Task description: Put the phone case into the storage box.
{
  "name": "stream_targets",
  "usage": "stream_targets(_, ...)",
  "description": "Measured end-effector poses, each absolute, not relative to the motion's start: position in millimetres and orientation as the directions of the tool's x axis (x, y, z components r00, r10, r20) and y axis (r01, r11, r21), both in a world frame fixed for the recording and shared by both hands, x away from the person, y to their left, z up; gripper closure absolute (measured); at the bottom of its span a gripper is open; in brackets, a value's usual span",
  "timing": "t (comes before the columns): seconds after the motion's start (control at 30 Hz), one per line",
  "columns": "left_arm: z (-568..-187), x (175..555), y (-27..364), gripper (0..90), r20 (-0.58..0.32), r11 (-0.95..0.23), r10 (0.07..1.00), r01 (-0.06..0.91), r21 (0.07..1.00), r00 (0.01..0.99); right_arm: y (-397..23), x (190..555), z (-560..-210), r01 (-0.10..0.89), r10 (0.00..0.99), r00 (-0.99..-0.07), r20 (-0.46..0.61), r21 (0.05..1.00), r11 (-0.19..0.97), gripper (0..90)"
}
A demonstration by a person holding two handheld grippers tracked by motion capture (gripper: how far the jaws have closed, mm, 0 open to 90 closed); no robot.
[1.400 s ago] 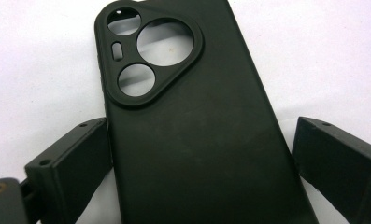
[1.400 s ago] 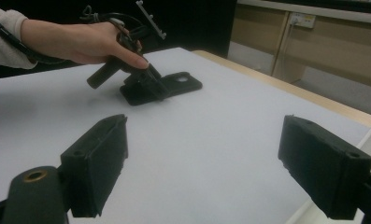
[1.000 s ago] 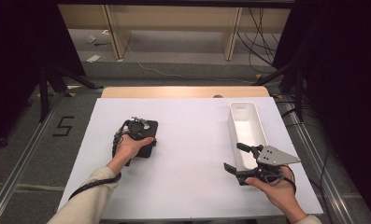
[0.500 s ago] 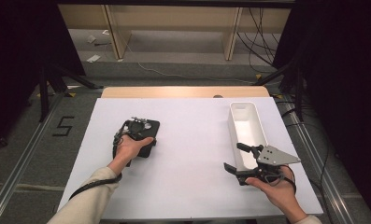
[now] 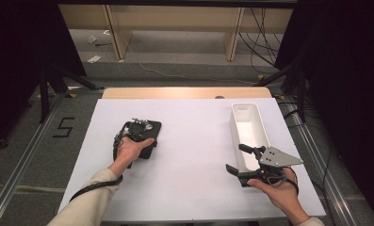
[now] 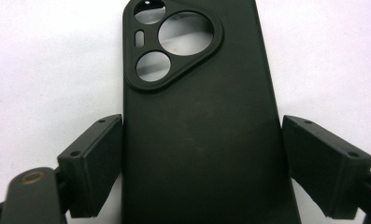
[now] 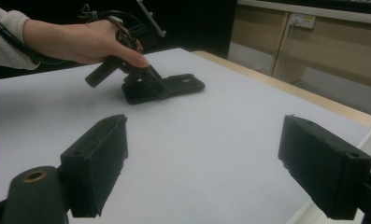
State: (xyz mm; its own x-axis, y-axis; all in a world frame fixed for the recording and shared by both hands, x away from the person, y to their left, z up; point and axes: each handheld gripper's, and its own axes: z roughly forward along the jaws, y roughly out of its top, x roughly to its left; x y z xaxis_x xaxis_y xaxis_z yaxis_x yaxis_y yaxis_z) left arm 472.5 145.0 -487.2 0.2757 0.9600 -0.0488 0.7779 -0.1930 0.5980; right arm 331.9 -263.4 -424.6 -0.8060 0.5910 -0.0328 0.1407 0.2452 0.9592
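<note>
White table sheet [image 5: 189, 141] carried everything. You kept the bin [image 5: 248, 127] at the right for depositing. The phone case [image 6: 197, 116] lay flat at centre-left; your left gripper [image 6: 202, 168], jaws just closing, straddled it, right pad not yet touching. Your right gripper [image 7: 204, 168] waited agape, empty.

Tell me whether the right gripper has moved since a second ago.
No. The right gripper sits at the same spot beside the near end of the white bin, jaws open.

Black phone case [image 6: 202, 140], flat on white surface [image 5: 194, 141], left-centre, back up w/ camera cutouts showing.
</note>
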Motion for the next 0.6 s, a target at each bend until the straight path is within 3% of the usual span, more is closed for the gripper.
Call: stream_targets(0.6, -480.4, 469.3, 143.8, 16.7, -0.061, -0.177, 0.959, 0.754, 0.632, 0.276, -263.2, 331.9, -424.6, 0.141, 0.592, -0.806, -0.032, 0.96, 0.243, 16.9)
